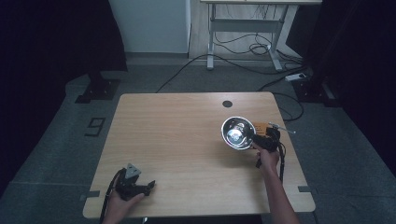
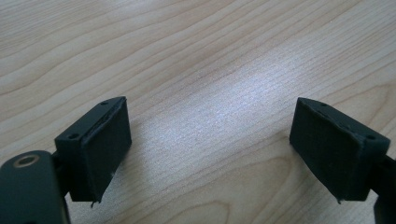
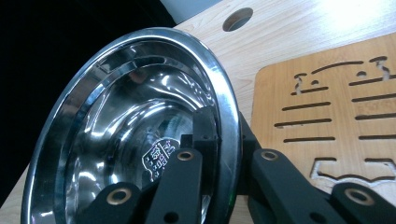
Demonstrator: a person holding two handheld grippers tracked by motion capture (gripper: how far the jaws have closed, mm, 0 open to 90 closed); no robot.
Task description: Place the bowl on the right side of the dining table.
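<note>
My right gripper (image 3: 224,140) clamps the steel bowl's (image 1: 236,133) rim, tilted — its view reveals a slotted wooden board (image 3: 327,112). Left gripper (image 2: 210,144) gapes empty over the table (image 1: 177,140).

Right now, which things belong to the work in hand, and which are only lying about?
In use:
- shiny round steel bowl, rim clamped by right tool
- slotted wooden board beside it, likely

Idle:
- left tool, open over bare wooden table
- floor cables
</note>
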